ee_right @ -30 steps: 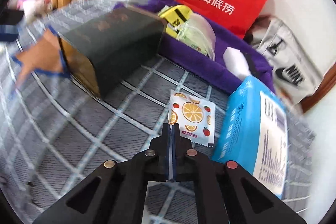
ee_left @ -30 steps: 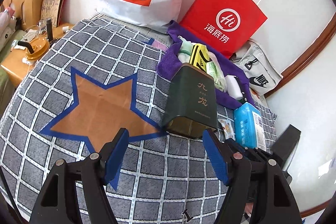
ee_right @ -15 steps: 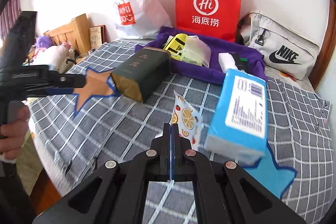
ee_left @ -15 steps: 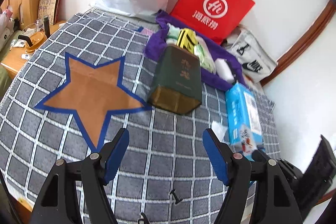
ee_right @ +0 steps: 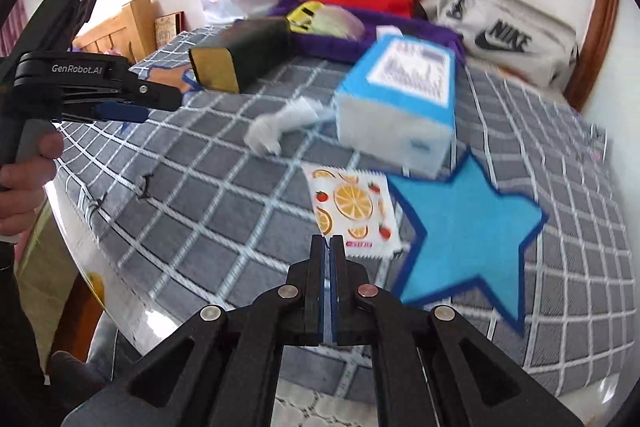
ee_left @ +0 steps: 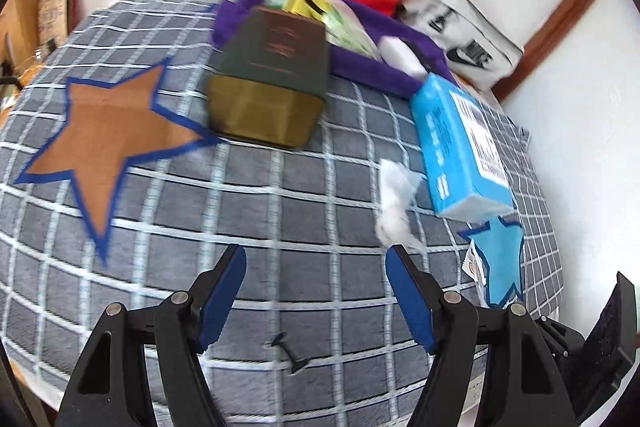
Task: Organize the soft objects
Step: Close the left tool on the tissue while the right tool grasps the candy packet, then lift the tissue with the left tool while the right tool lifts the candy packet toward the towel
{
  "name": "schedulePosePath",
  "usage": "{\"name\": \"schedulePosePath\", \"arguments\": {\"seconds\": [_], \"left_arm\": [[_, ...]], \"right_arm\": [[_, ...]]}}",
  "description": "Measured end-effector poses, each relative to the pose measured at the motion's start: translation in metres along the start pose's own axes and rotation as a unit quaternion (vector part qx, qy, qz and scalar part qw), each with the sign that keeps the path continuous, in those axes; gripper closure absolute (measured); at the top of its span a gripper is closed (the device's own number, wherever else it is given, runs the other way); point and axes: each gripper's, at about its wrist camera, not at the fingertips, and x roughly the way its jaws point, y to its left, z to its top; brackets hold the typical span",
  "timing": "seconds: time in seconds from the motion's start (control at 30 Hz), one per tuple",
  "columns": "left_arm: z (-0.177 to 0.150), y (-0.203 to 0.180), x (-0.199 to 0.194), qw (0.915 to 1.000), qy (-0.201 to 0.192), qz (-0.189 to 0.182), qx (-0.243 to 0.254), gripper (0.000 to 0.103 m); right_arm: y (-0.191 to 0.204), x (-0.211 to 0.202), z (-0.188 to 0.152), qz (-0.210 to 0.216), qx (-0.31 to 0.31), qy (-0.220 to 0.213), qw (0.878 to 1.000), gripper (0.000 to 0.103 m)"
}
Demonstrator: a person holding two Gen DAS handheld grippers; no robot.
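The fruit-print sachet lies flat on the grey checked blanket, its right edge touching the blue star patch. My right gripper is clenched on nothing, just beside the sachet's near edge. The blue tissue pack sits beyond the sachet. My left gripper stands released above bare blanket, empty.

Left gripper fingers apart over grey checked blanket; crumpled tissue near right finger.

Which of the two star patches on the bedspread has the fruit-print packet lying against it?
The light blue star. The fruit-print packet lies against its left edge. The brown star, beside the dark tin, has nothing on it.
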Motion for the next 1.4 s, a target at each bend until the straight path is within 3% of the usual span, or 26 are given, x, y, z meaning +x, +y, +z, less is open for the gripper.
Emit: {"name": "schedulePosePath", "arguments": {"seconds": [0.07, 0.2, 0.27, 0.47, 0.53, 0.63, 0.73, 0.83, 1.13, 1.27, 1.4], "left_arm": [[0.001, -0.011, 0.009, 0.9999, 0.004, -0.001, 0.011, 0.034], [0.007, -0.031, 0.023, 0.9997, 0.007, -0.003, 0.025, 0.034], [0.01, -0.041, 0.029, 0.9993, 0.009, -0.007, 0.036, 0.034], [0.014, -0.072, 0.053, 0.996, 0.02, 0.019, 0.085, 0.037], [0.015, -0.076, 0.063, 0.9947, 0.028, 0.037, 0.091, 0.049], [0.014, -0.079, 0.065, 0.993, 0.009, 0.06, 0.102, 0.063], [0.018, -0.075, 0.066, 0.9916, 0.011, 0.078, 0.103, 0.081], [0.024, -0.062, 0.061, 0.9952, 0.017, 0.058, 0.077, 0.084], [0.021, -0.027, 0.047, 0.9972, 0.01, 0.061, 0.043, 0.084], [0.018, -0.01, 0.039, 0.9978, 0.006, 0.06, 0.026, 0.084], [0.014, 0.006, 0.031, 0.9988, 0.001, 0.049, 0.006, 0.084]], "right_arm": [[-0.006, -0.001, -0.006, 0.008, 0.009, -0.002, 1.0, 0.092], [-0.018, -0.006, -0.014, 0.029, 0.029, -0.017, 0.999, 0.051], [-0.023, -0.009, -0.015, 0.032, 0.035, -0.028, 0.998, 0.045], [-0.042, 0.004, -0.011, 0.043, 0.071, -0.019, 0.996, 0.044], [-0.043, 0.009, -0.011, 0.047, 0.074, -0.015, 0.996, 0.044], [-0.045, 0.018, -0.009, 0.048, 0.071, -0.008, 0.996, 0.044], [-0.045, 0.02, -0.007, 0.054, 0.068, -0.013, 0.996, 0.038], [-0.043, 0.023, -0.003, 0.057, 0.063, -0.015, 0.996, 0.035], [-0.029, 0.038, 0.008, 0.044, 0.024, -0.013, 0.999, 0.021], [-0.019, 0.042, 0.008, -0.001, -0.007, -0.012, 1.0, 0.035], [-0.023, 0.041, 0.009, -0.004, 0.003, -0.014, 1.0, 0.053]]}}
